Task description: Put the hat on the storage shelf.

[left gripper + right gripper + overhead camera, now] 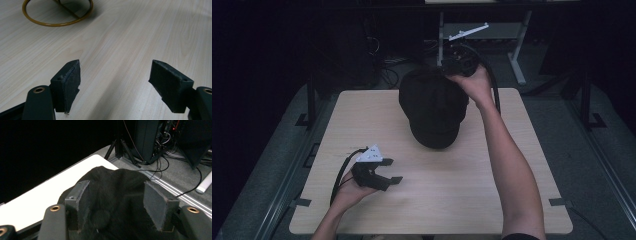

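A black cap (434,107) stands raised at the far middle of the light wooden table (462,200). My right gripper (452,67) is at the cap's far right top, held by a hand that reaches over it. In the right gripper view this gripper (116,197) is open, its pads apart with the cap's dark fabric (117,182) just beyond and between them, not pinched. My left gripper (393,171) hovers low over the table's near left, open and holding nothing (116,77). A gold metal ring (57,23) lies on the wood ahead of it.
Beyond the far edge stand a grey metal frame (517,55) and a dark rack with cables (160,142) on the grey floor. A tripod leg (117,147) stands by the table's corner. Bare wood stretches across the table's near half.
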The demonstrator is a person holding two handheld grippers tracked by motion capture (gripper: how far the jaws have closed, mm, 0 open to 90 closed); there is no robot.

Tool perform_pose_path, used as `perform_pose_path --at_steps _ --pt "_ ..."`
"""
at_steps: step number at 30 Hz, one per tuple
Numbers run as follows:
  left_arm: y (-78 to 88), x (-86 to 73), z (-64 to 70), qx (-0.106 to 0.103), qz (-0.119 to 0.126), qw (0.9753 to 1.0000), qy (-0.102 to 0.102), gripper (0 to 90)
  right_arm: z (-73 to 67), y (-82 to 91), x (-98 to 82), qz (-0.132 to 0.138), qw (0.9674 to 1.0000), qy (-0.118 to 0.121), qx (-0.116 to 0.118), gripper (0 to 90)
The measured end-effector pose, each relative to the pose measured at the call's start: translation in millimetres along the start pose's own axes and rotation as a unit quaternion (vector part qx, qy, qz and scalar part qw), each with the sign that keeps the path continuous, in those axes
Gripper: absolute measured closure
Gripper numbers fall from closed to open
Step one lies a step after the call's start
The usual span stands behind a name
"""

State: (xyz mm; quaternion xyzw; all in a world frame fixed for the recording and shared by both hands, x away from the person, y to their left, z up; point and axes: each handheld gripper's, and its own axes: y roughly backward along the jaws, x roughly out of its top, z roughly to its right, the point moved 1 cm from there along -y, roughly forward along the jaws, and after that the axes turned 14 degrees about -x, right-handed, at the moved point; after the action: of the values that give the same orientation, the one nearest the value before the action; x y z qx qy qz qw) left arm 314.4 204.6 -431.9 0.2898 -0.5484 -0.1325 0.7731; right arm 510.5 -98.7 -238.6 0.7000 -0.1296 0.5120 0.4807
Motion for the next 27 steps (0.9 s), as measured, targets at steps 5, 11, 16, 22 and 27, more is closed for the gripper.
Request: perform_pose_path --at_steps 5,11,16,22,27 --pt "0.6 -1.1 -0.7 0.003 0.001 1.0000 0.002 23.8 6.1 9.7 -5.5 0.002 1.0000 -0.008 0.004 35.8" --pt "-0.1 -1.2 -0.1 0.000 0.003 1.0000 0.006 23.6 5.1 15.4 -9.7 0.008 1.0000 -0.003 0.002 37.1" --pt "0.6 -1.9 -1.0 0.003 0.001 1.0000 0.004 23.7 0.3 18.4 -16.3 0.006 1.0000 0.006 0.003 37.0" --pt "0.7 -2.4 -1.3 0.005 0.005 1.0000 0.005 23.7 0.4 16.6 -30.2 -0.003 1.0000 0.006 0.003 37.2" --pt "0.5 -3.2 -1.9 0.007 0.002 1.0000 0.003 23.6 6.3 19.2 -41.2 0.003 0.9999 -0.008 0.011 36.8"
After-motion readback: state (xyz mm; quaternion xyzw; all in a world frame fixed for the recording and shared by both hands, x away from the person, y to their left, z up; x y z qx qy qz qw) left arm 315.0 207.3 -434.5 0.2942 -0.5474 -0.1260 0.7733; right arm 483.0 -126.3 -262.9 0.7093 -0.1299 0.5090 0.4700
